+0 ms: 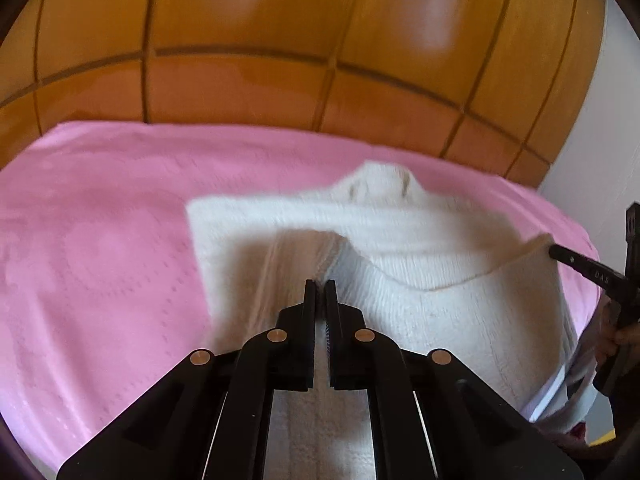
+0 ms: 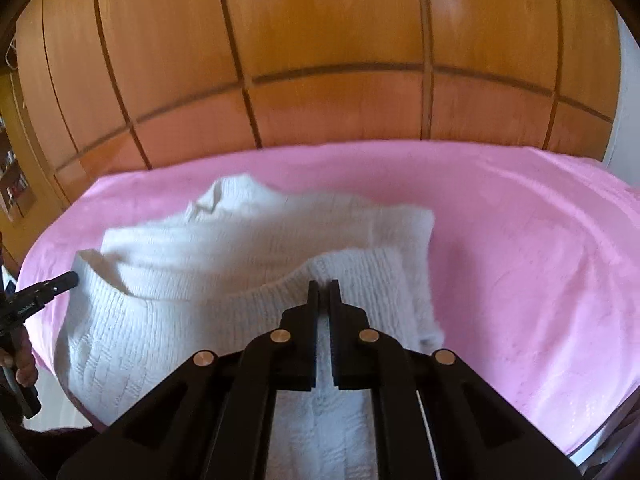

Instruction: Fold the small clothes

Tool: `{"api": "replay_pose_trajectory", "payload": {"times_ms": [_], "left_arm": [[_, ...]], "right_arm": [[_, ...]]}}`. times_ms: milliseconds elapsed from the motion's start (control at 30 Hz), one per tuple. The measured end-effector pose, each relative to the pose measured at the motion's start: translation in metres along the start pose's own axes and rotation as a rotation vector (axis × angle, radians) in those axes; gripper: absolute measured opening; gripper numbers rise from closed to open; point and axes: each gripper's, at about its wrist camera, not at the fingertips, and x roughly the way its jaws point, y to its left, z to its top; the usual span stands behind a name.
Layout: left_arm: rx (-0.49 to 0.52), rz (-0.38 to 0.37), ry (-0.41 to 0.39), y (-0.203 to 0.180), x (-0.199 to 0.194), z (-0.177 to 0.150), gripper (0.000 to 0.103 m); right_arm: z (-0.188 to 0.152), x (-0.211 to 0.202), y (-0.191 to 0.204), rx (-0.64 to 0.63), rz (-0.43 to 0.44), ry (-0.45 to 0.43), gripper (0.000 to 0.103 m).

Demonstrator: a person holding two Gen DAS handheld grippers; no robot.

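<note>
On one pink cover (image 2: 520, 260), two tools (image 1: 320, 284) (image 2: 324, 284) pinch one sweater (image 2: 240, 248).

Letters "DAS" on right gripper (image 1: 554, 251), rest unreadable

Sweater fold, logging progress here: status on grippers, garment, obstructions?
Left gripper and right gripper both shut on white sweater hem. Sweater partly folded on pink bedspread. Nothing in the way.

Looks like a bedroom in someone's home: a pink embossed bedspread (image 2: 520, 248) covers the bed, glossy orange wood-panelled wardrobe doors (image 2: 320, 40) fill the back, and a cluttered shelf (image 2: 12, 176) sits off left.
</note>
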Motion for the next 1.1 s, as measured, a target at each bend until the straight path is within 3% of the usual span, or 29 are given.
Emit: {"api": "replay_pose_trajectory", "payload": {"times_ms": [133,233,300,367,467,567,633,867,967,1000,1033,1067,1100], "left_arm": [[-0.032,0.062,-0.016,0.003,0.022,0.018,0.003],[-0.011,0.148,0.061,0.005,0.058,0.018,0.003],[-0.002,0.173,0.111,0.008,0.072,0.006,0.004],[0.017,0.177,0.098,0.006,0.063,0.001,0.004],[-0.012,0.164,0.065,0.014,0.043,-0.003,0.013],[0.025,0.240,0.042,0.017,0.033,-0.006,0.016],[0.026,0.243,0.045,0.021,0.032,-0.006,0.016],[0.037,0.179,0.104,0.026,0.053,0.004,0.016],[-0.024,0.144,0.114,0.034,0.051,0.006,0.017],[-0.061,0.118,0.111,0.038,0.048,0.007,0.036],[-0.098,0.085,0.101,0.042,0.045,0.008,0.068],[-0.148,0.037,0.079,0.047,0.039,0.008,0.078],[-0.186,0.000,0.059,0.051,0.035,0.007,0.079]], "right_arm": [[0.004,0.038,-0.009,0.044,-0.081,0.031,0.004],[-0.010,0.067,-0.018,0.092,-0.093,0.091,0.004],[-0.015,0.065,-0.017,0.081,-0.104,0.068,0.004],[-0.016,0.063,-0.018,0.090,-0.101,0.065,0.005],[-0.016,0.065,-0.021,0.096,-0.093,0.061,0.006],[-0.016,0.065,-0.021,0.099,-0.097,0.056,0.008],[-0.015,0.063,-0.019,0.096,-0.100,0.052,0.012],[-0.006,0.041,-0.023,0.107,-0.063,0.014,0.055],[-0.005,0.026,-0.032,0.110,-0.075,-0.011,0.061],[-0.005,0.023,-0.036,0.108,-0.087,-0.014,0.062],[-0.007,0.022,-0.039,0.105,-0.093,-0.009,0.062],[-0.008,0.023,-0.042,0.101,-0.099,0.003,0.062],[-0.009,0.025,-0.043,0.097,-0.102,0.011,0.061]]}}
